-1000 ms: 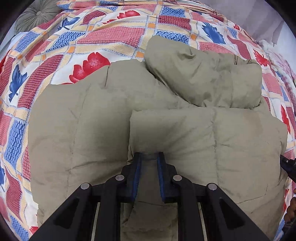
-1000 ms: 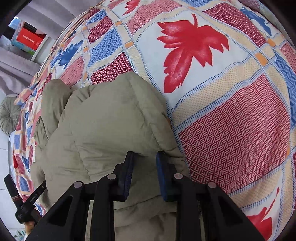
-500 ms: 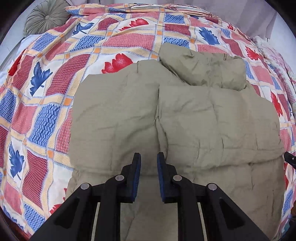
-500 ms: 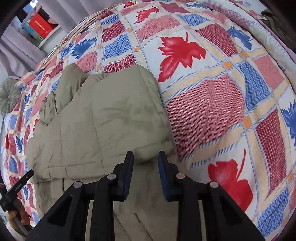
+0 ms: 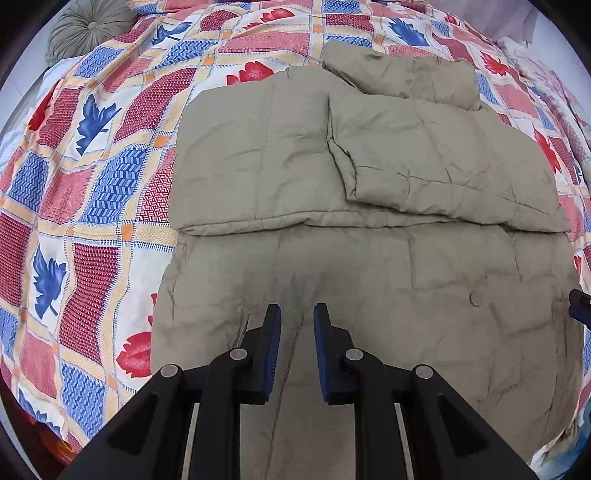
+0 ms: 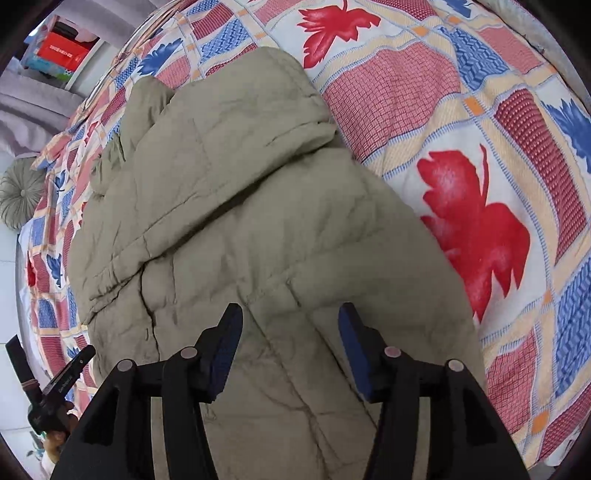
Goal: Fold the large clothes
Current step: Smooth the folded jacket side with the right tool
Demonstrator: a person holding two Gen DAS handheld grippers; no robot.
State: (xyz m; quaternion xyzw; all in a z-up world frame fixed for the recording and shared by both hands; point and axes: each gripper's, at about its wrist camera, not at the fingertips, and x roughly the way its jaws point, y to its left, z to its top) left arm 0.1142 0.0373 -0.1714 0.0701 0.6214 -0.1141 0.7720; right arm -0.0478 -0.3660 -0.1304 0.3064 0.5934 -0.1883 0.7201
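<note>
- Since a second ago, both of your grippers have lifted back from the khaki padded jacket: more of it and of the patterned bedspread now shows ahead of each pair of jaws, and the flap that rose between the left jaws now lies flat.
- Your left gripper has its jaws nearly together, with only a narrow gap. Jacket fabric shows through that gap, but you cannot tell whether the blue pads pinch it or merely hang over it.
- Your right gripper has its jaws opening, now well apart. The jacket lies below and between them; the pads do not press on it.
- Ahead of the left jaws, the jacket lies spread on the bedspread, with an upper layer folded across it and a sleeve doubled over to the right of the jaws.
- Ahead of the right jaws, the jacket runs away to the upper left, with bare bedspread to the right.
- A round grey cushion sits far ahead and left of the left jaws, partly cut by the lens edge.
- At the right rim of the left view, a dark tip of the other gripper just shows.
- A red box stands on a shelf far ahead and left of the right jaws; its white lettering is too small to read.
- Your gripper bodies hide the jacket's near edge in both views.
</note>
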